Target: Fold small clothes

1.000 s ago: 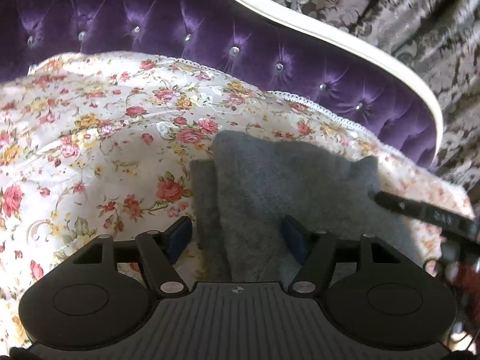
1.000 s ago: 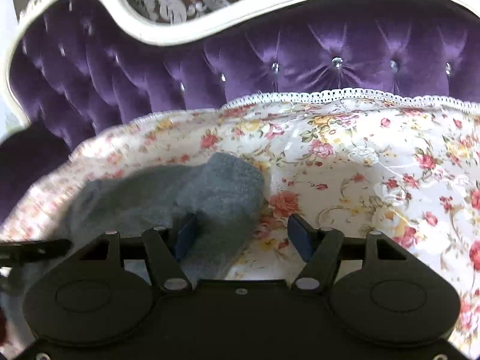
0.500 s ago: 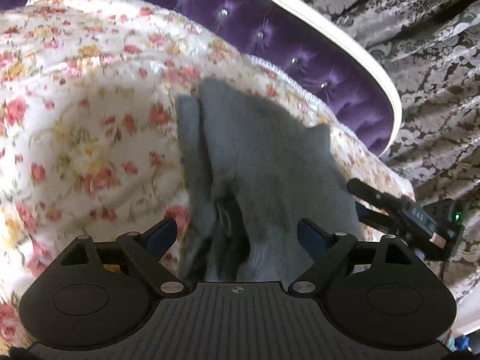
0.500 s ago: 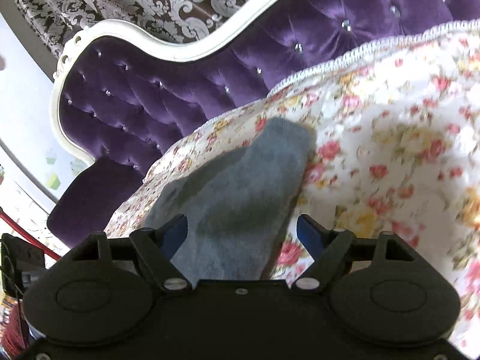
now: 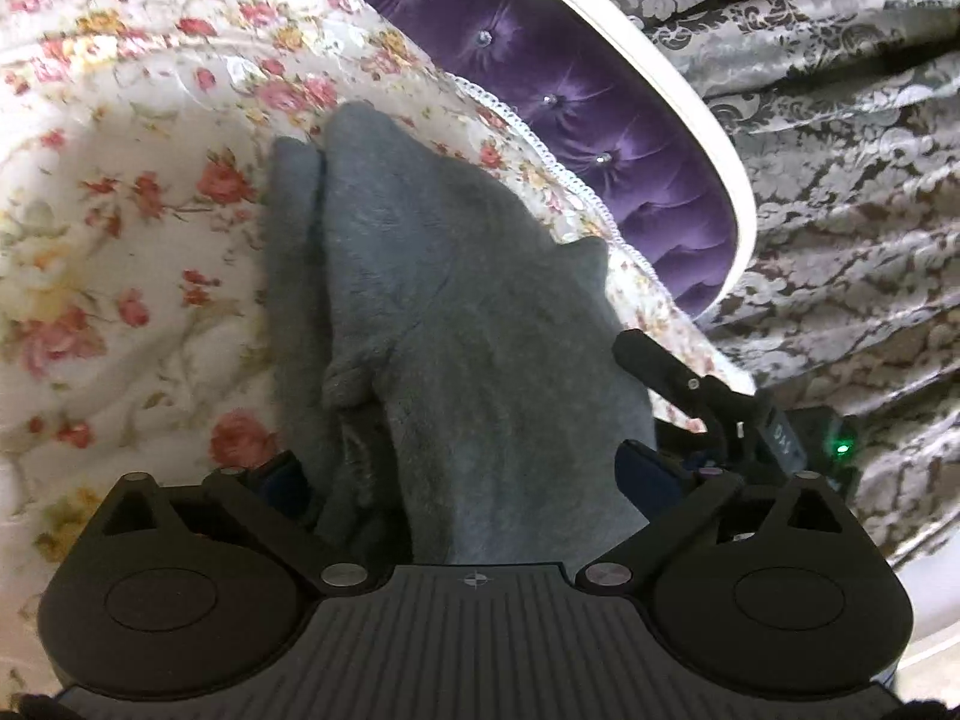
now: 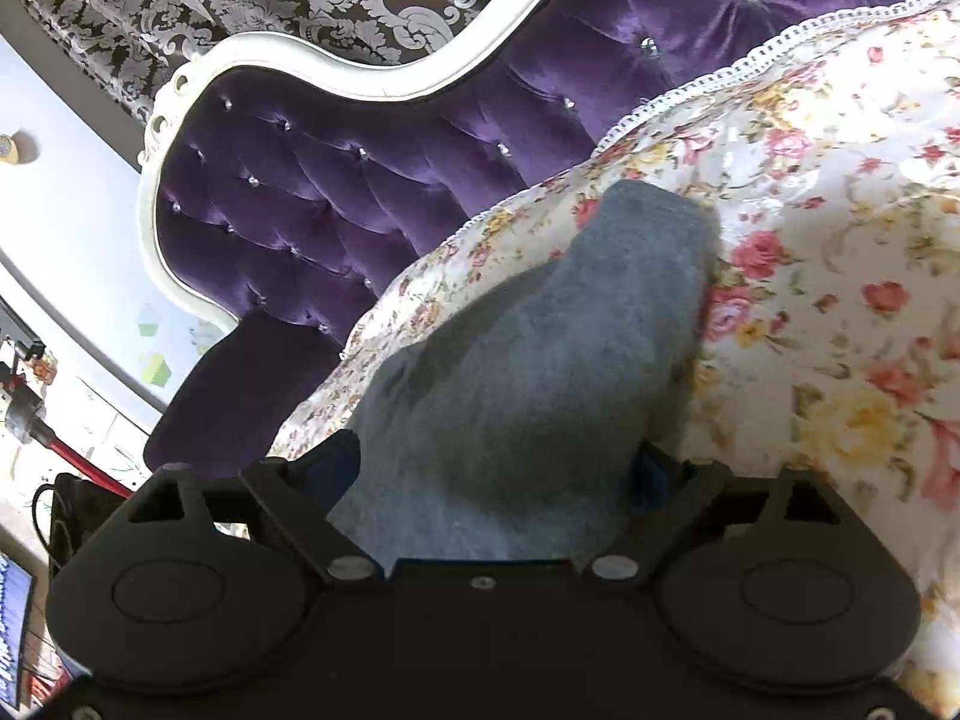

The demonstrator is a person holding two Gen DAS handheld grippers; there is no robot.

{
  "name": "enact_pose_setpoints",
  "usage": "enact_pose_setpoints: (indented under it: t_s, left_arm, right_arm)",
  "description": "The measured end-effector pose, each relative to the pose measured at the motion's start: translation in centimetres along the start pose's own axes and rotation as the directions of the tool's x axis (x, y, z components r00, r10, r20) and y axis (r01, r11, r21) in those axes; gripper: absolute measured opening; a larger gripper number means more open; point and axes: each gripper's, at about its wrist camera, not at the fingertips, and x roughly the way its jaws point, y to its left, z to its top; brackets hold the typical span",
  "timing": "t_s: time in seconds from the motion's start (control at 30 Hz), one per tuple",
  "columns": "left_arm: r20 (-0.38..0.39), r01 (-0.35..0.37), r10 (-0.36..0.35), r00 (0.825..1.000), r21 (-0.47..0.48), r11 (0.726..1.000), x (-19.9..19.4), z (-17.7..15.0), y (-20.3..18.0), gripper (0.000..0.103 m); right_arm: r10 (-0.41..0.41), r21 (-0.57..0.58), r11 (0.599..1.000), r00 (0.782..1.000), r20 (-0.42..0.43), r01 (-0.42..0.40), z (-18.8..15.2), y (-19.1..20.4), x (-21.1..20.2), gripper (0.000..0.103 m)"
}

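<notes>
my left gripper [image 5: 462, 477] and right gripper [image 6: 495, 468]: jaws just been opening, wide, gripping nothing | grey cloth [image 5: 456, 324] lies between both pairs, on floral cover [image 5: 120, 228] | next: pinch near corners evenly | headboard [image 6: 312, 204] behind

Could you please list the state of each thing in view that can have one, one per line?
grey garment: lying on the floral bedspread, folded over with an under layer showing along its left edge, bunched near the left gripper.
left gripper: open, jaws just widened, garment between the fingers but not pinched.
right gripper: open, jaws just widened, garment between the fingers, unpinched.
floral bedspread: spread out, wrinkled.
</notes>
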Motion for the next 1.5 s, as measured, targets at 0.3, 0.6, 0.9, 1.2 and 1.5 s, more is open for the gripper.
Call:
enact_pose_setpoints:
  t_s: [0.3,0.6,0.9,1.2,1.5]
  left_arm:
    - [-0.049,0.056,-0.058,0.997,-0.035,0.998,0.2,-1.0,0.5,0.03]
    - [-0.067,0.163,-0.163,0.984,-0.018,0.987,-2.3,-2.6,-3.3,0.029]
    - [-0.186,0.16,-0.151,0.971,0.036,0.986,-4.6,-11.9,-5.3,0.029]
    - [-0.182,0.157,-0.143,0.973,0.063,0.986,-7.4,-19.7,-4.5,0.028]
    - [-0.049,0.06,-0.056,0.997,0.074,0.995,-9.2,-23.2,-3.3,0.029]
  right_arm:
    - [-0.01,-0.007,1.0,0.999,-0.04,0.01,-0.7,-0.3,-0.4,0.052]
    - [-0.031,0.042,0.999,0.999,-0.025,0.032,-0.1,3.1,-4.0,0.047]
    - [-0.129,0.031,0.991,0.989,-0.078,0.132,-6.6,5.5,-10.9,0.047]
    - [-0.186,0.011,0.982,0.982,-0.038,0.187,-14.6,7.8,-17.0,0.049]
    - [-0.31,-0.053,0.949,0.95,0.029,0.311,-18.4,8.4,-19.3,0.066]
